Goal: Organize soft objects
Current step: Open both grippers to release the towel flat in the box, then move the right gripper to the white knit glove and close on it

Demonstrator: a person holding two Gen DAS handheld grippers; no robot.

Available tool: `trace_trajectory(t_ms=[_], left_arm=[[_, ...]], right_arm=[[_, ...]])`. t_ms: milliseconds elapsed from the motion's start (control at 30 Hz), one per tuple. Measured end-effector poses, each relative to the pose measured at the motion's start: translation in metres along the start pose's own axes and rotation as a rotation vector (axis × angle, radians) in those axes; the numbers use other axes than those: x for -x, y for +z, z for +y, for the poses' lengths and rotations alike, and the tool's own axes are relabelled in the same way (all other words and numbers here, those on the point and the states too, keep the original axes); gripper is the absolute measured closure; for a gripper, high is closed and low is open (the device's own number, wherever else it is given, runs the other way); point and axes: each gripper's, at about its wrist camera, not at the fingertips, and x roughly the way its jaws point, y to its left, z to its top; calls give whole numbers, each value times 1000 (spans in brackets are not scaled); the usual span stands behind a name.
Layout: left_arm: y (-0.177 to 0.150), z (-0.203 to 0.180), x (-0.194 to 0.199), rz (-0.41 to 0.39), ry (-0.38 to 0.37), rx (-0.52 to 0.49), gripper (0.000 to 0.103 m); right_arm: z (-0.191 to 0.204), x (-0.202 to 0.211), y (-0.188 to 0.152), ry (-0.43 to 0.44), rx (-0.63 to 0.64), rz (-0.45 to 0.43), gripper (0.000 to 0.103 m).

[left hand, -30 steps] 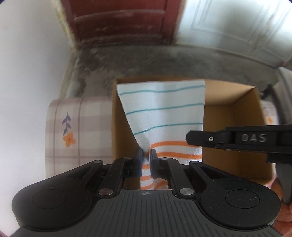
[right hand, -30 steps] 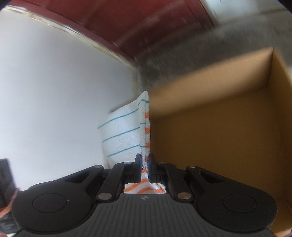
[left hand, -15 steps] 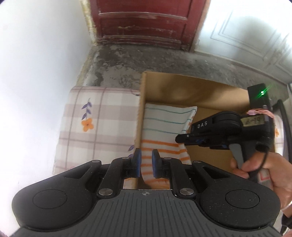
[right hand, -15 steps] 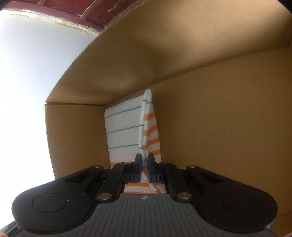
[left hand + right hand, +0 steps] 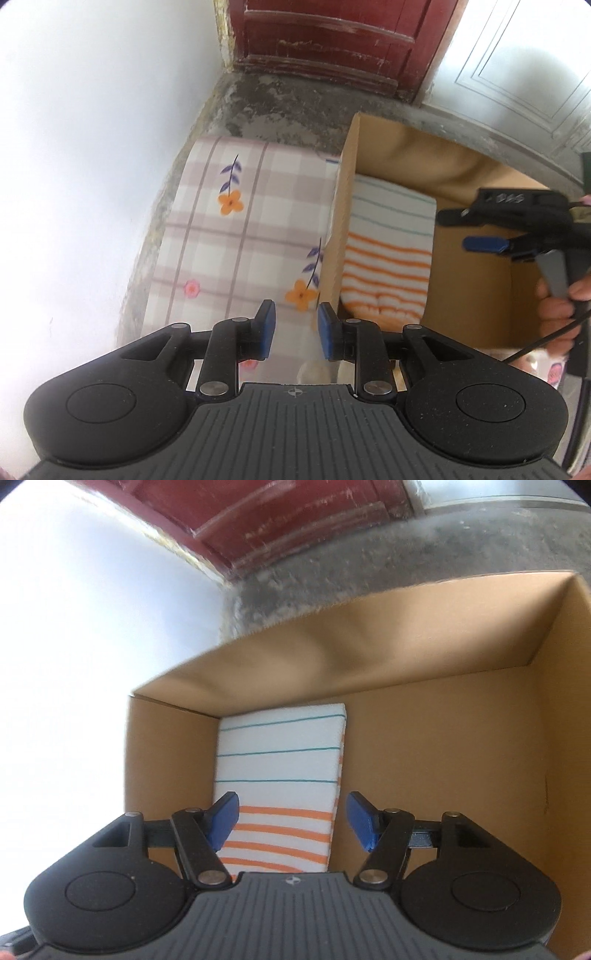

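A folded white towel with teal and orange stripes (image 5: 277, 790) lies flat on the floor of a brown cardboard box (image 5: 443, 746), against its left wall. My right gripper (image 5: 291, 821) hangs just above the towel's orange end; its jaws are opening wide and the pads are off the cloth. In the left wrist view the same towel (image 5: 388, 254) lies inside the box (image 5: 343, 206), and the right gripper (image 5: 476, 229) hovers over the box. My left gripper (image 5: 293, 325) is outside the box's left wall, above a checked floral cloth (image 5: 240, 229). Its jaws are opening with nothing between them.
The box stands on the checked floral cloth beside a grey concrete floor (image 5: 295, 103). A dark red door (image 5: 332, 40) and white walls lie beyond. A hand (image 5: 561, 302) holds the right gripper's trigger, a cable trailing below it.
Both grippers let go of the striped towel, which dropped flat into the box. The left gripper moved left, out past the box's wall. The right gripper's jaws spread wide above the towel.
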Motion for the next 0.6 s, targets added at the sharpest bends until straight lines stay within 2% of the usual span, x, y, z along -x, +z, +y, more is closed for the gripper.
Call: trace_trajectory(t_ms=[167, 233, 400, 500, 600], left_arm=[[-17, 15, 2, 32, -26, 6, 78], [-26, 20, 2, 50, -51, 5, 78], [-46, 29, 5, 103, -114, -39, 75], [-56, 32, 8, 140, -169, -66, 72], [-68, 30, 3, 190, -233, -102, 71]], right_arm=[[-3, 44, -21, 73, -27, -78, 36], [-4, 78, -40, 114, -25, -119, 36], [14, 135, -99, 145, -40, -178, 36], [32, 145, -134, 127, -54, -152, 35], [38, 129, -163, 121, -135, -83, 35]])
